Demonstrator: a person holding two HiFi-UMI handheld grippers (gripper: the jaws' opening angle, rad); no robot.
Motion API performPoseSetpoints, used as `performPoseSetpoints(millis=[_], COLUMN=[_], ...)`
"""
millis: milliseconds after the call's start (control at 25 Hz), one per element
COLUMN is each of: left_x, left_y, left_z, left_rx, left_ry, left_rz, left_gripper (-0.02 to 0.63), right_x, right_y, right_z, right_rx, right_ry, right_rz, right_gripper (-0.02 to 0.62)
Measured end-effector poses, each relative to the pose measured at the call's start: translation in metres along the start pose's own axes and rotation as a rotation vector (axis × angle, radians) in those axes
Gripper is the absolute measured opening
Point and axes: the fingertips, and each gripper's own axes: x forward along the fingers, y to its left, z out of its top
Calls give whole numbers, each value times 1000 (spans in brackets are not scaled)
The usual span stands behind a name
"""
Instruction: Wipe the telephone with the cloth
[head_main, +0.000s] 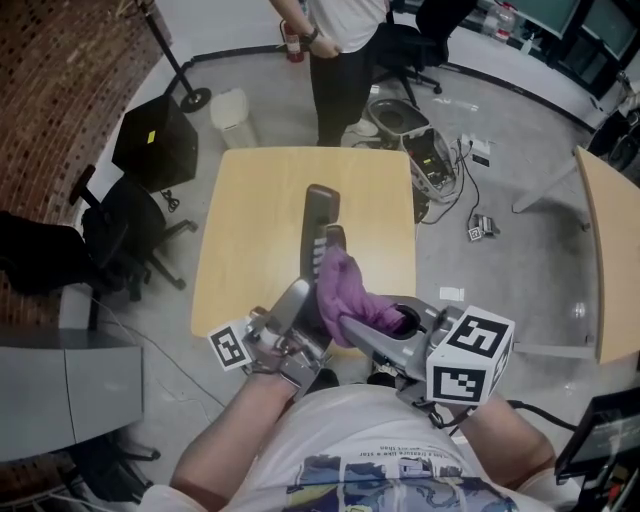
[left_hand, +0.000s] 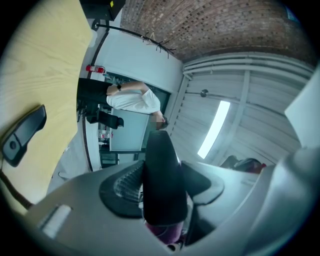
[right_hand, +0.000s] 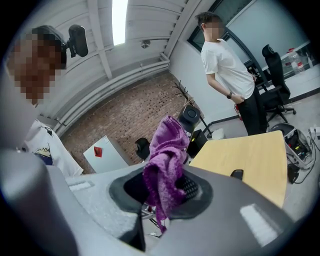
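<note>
The telephone (left_hand: 161, 175), a slim handset with a smooth, dark, rounded shell, is clamped between the ribbed pads of the left gripper (left_hand: 162, 197), whose jaws are pressed against its sides. It is carried tilted upward above the near edge of the table (head_main: 250, 220), a square top of pale, matt wood. In the head view, a strip of light keys can be made out on the handset (head_main: 316, 250), just beside the cloth.

The cloth (right_hand: 167, 165) is pinched in the right gripper (right_hand: 165, 195). It is a soft purple towel with a nubby pile, bunched into loose folds that stand up out of the jaws and hang down beneath them. Seen from above, the cloth (head_main: 345, 290) is laid against the right side of the handset, close to where the handset is gripped. A little purple is also seen under the handset in the left gripper view.

A second dark, elongated piece with a rounded end (left_hand: 22, 135) lies flat on the tabletop. A person in a white shirt (head_main: 340, 40) is seen standing beyond the far edge of the table.
</note>
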Motion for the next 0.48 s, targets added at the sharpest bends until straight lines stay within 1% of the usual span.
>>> performPoseSetpoints(millis=[200,480], left_x=[0,0], left_y=[3,4], left_z=[4,8], left_rx=[-8,-26], left_ry=[7,-2], left_rz=[10,3], left_gripper=[247,247], right_x=[2,1], right_y=[5,9], right_z=[-7,-24], right_rx=[-30,-39], right_ry=[19,57], right_rz=[-12,-10], right_gripper=[84,84])
